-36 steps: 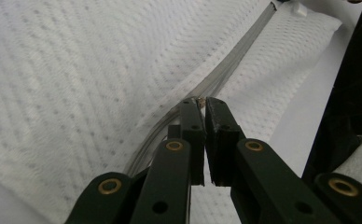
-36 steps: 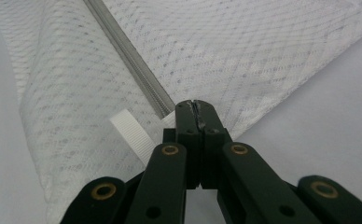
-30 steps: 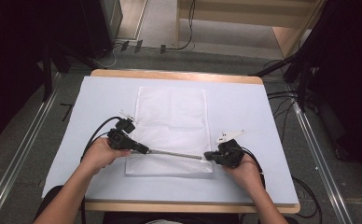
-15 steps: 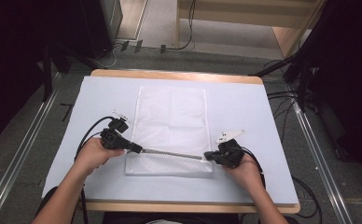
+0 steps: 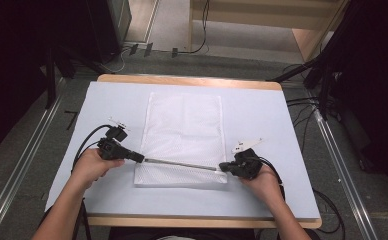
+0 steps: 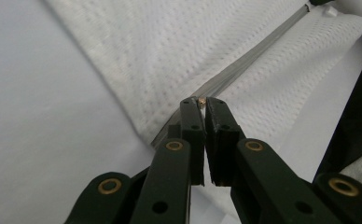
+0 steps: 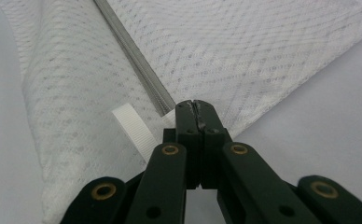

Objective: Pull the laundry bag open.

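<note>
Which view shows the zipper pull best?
The left gripper view: the brass zipper pull sits pinched at the left gripper tips. The high view gives the whole zipper, no pull detail; the right gripper view shows its end.

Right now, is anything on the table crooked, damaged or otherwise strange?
Nothing looks damaged or spilled. The white mesh bag lies flat and square on the table. Its grey zipper runs slightly slanted across the near end, with the left gripper shut on the pull and the right gripper shut on the other end.

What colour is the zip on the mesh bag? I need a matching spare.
Grey, on a white mesh bag; the zip shows best in the left gripper view.
</note>
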The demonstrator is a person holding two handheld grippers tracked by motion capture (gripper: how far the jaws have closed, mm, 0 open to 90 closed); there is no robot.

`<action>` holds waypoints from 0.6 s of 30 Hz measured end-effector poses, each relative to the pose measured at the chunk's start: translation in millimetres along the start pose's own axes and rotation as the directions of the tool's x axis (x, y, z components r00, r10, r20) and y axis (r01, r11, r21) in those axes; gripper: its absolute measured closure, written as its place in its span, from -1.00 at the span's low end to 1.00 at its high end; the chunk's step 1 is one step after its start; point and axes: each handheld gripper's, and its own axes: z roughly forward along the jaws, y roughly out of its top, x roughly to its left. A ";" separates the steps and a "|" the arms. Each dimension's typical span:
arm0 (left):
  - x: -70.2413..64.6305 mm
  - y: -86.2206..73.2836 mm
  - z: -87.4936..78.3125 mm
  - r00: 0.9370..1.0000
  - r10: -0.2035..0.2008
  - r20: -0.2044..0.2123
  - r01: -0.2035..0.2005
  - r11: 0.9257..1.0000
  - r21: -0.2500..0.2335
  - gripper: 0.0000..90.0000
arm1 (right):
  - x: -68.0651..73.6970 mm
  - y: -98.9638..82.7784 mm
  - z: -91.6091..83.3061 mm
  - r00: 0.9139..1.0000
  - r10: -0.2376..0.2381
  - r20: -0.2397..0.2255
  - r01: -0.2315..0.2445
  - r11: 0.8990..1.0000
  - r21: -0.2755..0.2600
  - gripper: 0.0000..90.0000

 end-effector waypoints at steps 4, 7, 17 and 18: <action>6.1 -7.4 -5.4 1.000 -0.022 -0.011 0.022 1.000 -0.008 0.96 | -0.8 0.6 0.1 1.000 0.003 -0.007 -0.003 1.000 0.005 1.00; 11.1 -15.6 -10.5 0.999 -0.037 -0.017 0.037 0.999 -0.009 0.95 | -1.6 1.2 0.3 1.000 0.004 -0.012 -0.004 1.000 0.007 1.00; 13.7 -22.3 -13.2 1.000 -0.029 -0.004 0.029 0.998 -0.049 0.94 | -4.4 2.3 0.8 0.999 0.023 -0.031 -0.023 1.000 0.012 1.00; 13.5 -22.4 -13.2 1.000 -0.028 -0.002 0.028 0.998 -0.048 0.94 | -4.5 2.3 0.9 0.999 0.026 -0.031 -0.026 1.000 0.011 1.00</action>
